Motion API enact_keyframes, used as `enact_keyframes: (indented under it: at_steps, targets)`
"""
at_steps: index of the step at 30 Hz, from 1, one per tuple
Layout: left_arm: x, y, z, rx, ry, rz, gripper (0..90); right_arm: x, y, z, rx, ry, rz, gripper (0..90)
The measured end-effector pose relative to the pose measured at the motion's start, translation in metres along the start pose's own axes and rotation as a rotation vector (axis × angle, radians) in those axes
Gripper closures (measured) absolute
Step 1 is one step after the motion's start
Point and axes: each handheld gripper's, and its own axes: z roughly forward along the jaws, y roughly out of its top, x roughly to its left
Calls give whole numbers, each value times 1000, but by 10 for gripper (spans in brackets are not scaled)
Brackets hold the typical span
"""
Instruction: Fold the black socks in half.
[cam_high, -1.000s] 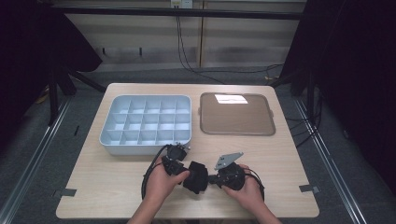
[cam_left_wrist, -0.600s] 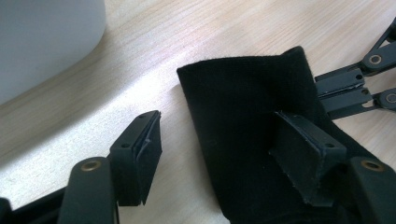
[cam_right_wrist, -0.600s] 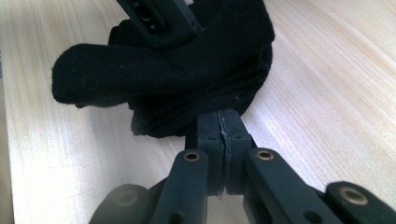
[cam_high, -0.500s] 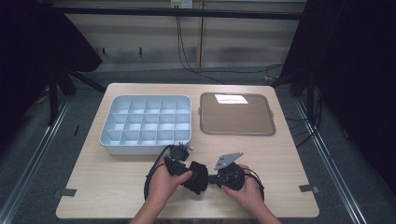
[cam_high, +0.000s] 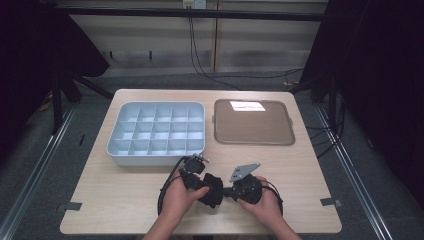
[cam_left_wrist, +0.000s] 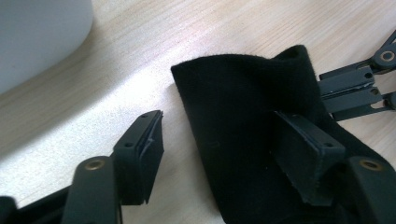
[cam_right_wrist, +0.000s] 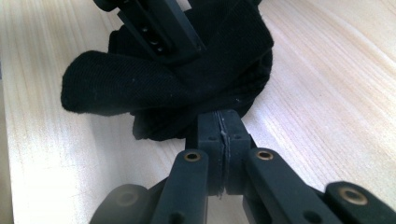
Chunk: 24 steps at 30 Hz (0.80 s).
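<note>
A black cloth (cam_high: 212, 190) lies bunched on the wooden table (cam_high: 105, 200) near its front edge, between two hands. In the right gripper view my right gripper (cam_right_wrist: 219, 133) is shut on the lower edge of the cloth (cam_right_wrist: 177, 79); from above, that gripper (cam_high: 226, 191) points left. My left gripper (cam_left_wrist: 224, 156) stands open with the cloth (cam_left_wrist: 233, 126) between its jaws, and its right pad (cam_left_wrist: 306, 156) rests against the fabric. In the high view the left gripper (cam_high: 204, 184) reaches into the cloth from the left.
A pale blue tray (cam_high: 155, 159) with several compartments stands just beyond the hands at the left. A flat brown tray (cam_high: 252, 130) lies to its right. The pale tray's wall (cam_left_wrist: 37, 32) is close to my left gripper. Black cables loop around both grippers.
</note>
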Motion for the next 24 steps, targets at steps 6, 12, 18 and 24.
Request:
enact_keyframes:
  at_steps: [6, 12, 18, 24]
  targets:
    - [-1, 1, 0, 6, -36, -17, 480, 0, 0, 0, 0, 0, 2, 890]
    - [-2, 0, -1, 8, -56, -17, 557, 0, 0, 0, 0, 2, -2, 890]
    - [-11, 4, -3, 25, -23, 51, 694, 0, 0, 0, 2, 4, -5, 891]
    - [-10, 5, -6, 43, -28, 59, 727, 0, -1, 0, 0, 1, -9, 886]
